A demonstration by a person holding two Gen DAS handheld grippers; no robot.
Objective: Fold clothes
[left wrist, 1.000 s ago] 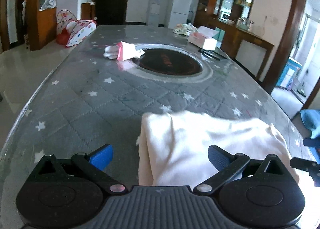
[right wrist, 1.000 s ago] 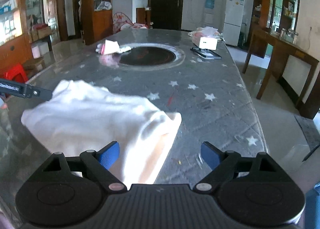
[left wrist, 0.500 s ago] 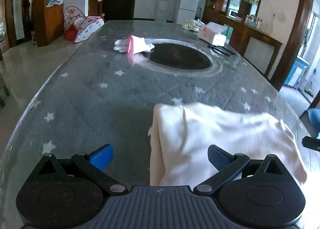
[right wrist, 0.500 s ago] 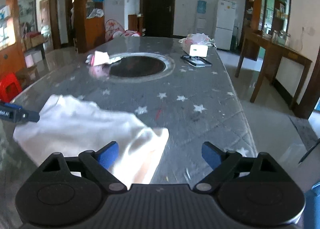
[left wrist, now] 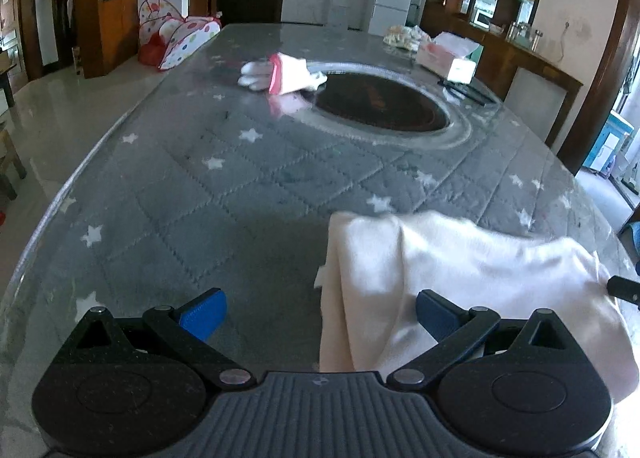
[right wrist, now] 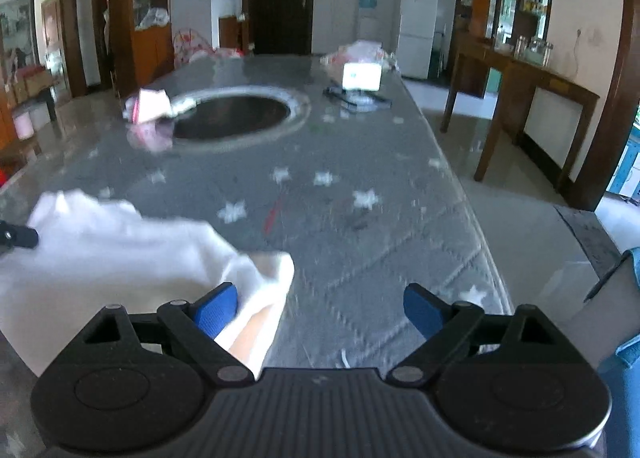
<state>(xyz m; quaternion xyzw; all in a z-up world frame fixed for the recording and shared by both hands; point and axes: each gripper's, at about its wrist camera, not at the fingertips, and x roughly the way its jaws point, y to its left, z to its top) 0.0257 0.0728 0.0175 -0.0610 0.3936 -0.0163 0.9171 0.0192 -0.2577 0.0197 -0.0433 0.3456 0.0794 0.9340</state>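
Cream garment (left wrist: pixel 460 278): lies doubled w/ layered edges on grey star-quilted table (left wrist: pixel 224 194), near edge. Left gripper (left wrist: pixel 318 312) & right gripper (right wrist: pixel 320 304): both spread wide, empty. Fits mid-fold or finished; any further fold needs edges squared, creases pressed flat.

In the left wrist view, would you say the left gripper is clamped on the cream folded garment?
No, the left gripper is open with its blue pads wide apart, and the cream folded garment lies loose on the table.

garment (left wrist: pixel 460 278) on table (left wrist: pixel 240 186) near edge, gloves (left wrist: pixel 288 76) apparently beyond
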